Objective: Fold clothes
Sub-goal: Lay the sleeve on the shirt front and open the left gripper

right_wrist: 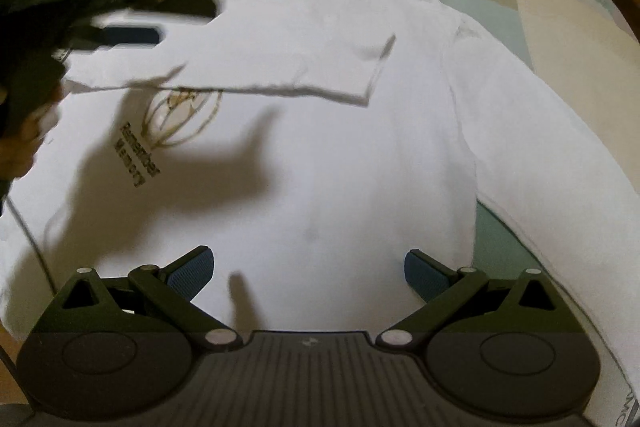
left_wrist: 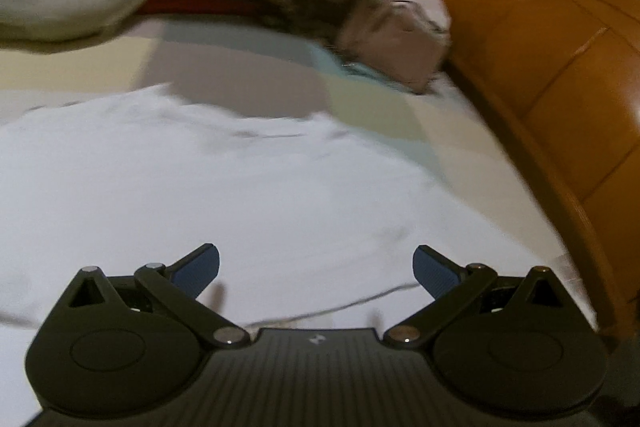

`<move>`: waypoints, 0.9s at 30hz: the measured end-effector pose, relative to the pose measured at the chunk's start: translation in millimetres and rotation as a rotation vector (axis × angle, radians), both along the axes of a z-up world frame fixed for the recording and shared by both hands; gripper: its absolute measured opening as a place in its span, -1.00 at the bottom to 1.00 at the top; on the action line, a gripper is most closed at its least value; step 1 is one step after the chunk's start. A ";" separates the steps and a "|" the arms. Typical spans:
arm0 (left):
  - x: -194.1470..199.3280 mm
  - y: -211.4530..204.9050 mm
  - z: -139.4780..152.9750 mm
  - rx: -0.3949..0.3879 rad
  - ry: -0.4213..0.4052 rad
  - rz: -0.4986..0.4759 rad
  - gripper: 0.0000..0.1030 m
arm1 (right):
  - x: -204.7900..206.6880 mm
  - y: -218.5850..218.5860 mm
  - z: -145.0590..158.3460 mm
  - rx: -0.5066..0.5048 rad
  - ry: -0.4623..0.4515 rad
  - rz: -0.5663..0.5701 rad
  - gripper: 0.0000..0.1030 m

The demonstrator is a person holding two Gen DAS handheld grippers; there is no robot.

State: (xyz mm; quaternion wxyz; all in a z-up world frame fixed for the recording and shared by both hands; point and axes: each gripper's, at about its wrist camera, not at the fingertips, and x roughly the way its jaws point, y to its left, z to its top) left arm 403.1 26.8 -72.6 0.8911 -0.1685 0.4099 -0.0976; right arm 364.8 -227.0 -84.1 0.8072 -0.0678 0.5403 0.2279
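"Remember Memory" on white shirt (right_wrist: 320,163)

The left gripper (left_wrist: 316,269) hovers with its jaws spread wide, its blue pads (left_wrist: 200,269) holding nothing. The right gripper (right_wrist: 310,273) is likewise spread wide and empty. In the right wrist view the left gripper (right_wrist: 160,19) shows blurred at the upper left, its fingers pointing right, a hand (right_wrist: 18,147) behind it.

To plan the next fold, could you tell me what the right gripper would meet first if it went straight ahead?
Most likely the white long-sleeved shirt spread on the bed: the open right gripper points at its chest, though depth is unclear.
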 end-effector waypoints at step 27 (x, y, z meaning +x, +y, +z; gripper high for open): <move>-72.8 153.3 -37.9 -0.029 0.003 0.397 0.92 | -10.2 167.7 18.6 -0.045 -0.042 0.117 1.00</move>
